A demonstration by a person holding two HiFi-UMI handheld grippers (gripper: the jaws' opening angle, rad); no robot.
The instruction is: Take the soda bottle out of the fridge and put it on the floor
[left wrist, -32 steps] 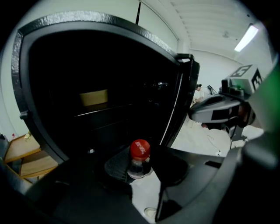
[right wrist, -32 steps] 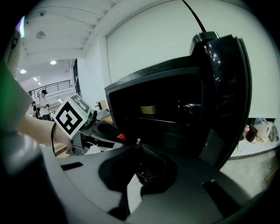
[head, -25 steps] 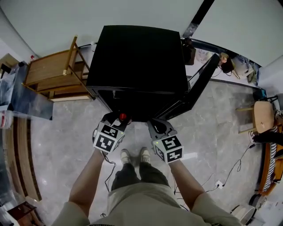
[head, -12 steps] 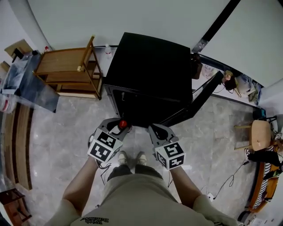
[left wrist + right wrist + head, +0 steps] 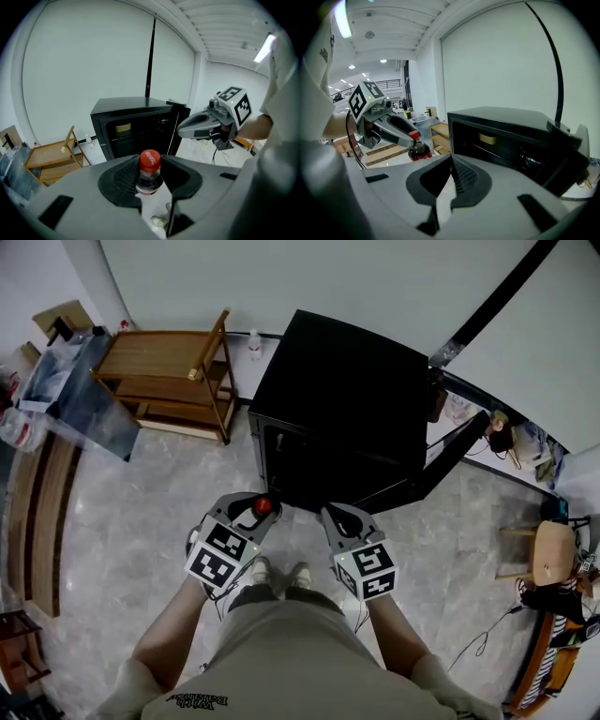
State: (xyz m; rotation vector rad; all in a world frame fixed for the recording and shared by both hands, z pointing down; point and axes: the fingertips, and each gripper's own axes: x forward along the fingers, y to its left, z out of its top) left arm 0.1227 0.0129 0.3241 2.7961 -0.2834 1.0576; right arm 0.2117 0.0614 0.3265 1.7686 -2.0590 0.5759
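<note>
The left forearm [image 5: 176, 622] and right forearm [image 5: 394, 622] reached forward and down, side by side. The left claw [image 5: 253, 509] was clamped on the neck of the soda bottle [image 5: 149, 174]. The right claw [image 5: 343, 517] pointed ahead with its jaws together, empty.

- soda bottle [image 5: 149, 174]: small clear plastic bottle with dark cola, a red screw cap and a red label band below the shoulder. upright, cap on. gripped at the neck, just under the cap, between the ribbed pads of the left gripper [image 5: 253, 512]. it hangs clear of the floor, outside the fridge and just in front of its open front.
- fridge [image 5: 347, 409]: compact black cabinet standing on the floor near the wall. its door [image 5: 441, 460] is swung wide open to the right in the head view, and the interior is dark.
- floor [image 5: 141, 531]: pale grey marbled tile, glossy.
</note>
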